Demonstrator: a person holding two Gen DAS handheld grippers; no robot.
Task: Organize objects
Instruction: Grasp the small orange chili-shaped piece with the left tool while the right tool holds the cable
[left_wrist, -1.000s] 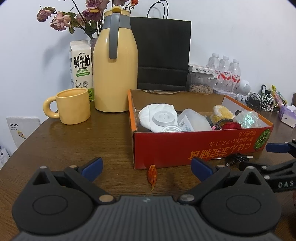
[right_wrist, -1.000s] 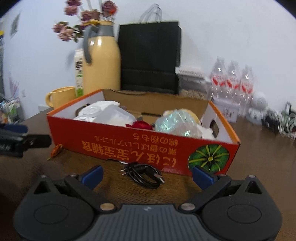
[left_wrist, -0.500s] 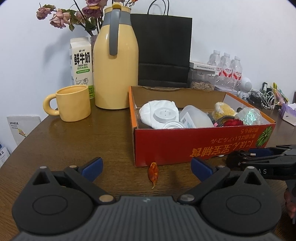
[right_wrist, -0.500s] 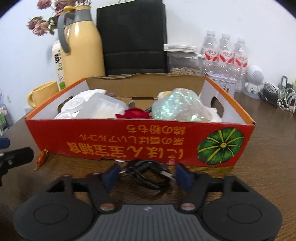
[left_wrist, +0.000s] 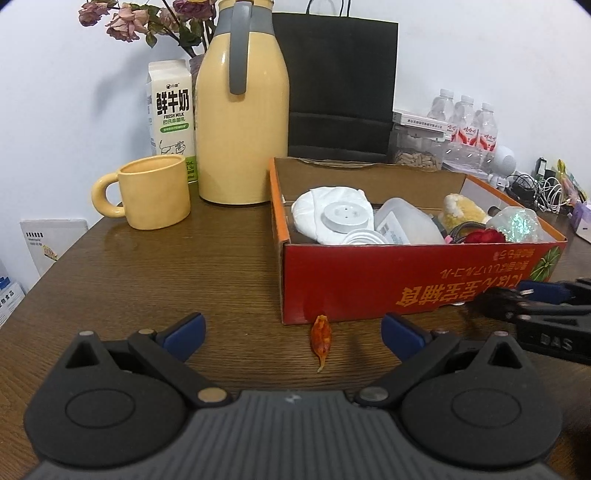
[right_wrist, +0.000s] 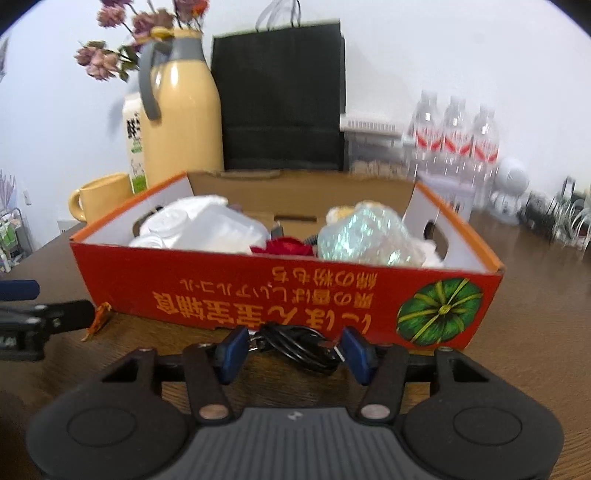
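Black coiled cable (right_wrist: 295, 345) lies between your right tongs (right_wrist: 293, 349), which are closing around it, long axis crosswise; left tongs (left_wrist: 293, 332) stand released.

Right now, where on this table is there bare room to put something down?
The widest bare wood lies between the yellow mug, the red box and the left gripper; only a small orange scrap lies there. It is crowded inside the box and along the wall. Before the box, the right gripper is closing around a black cable.
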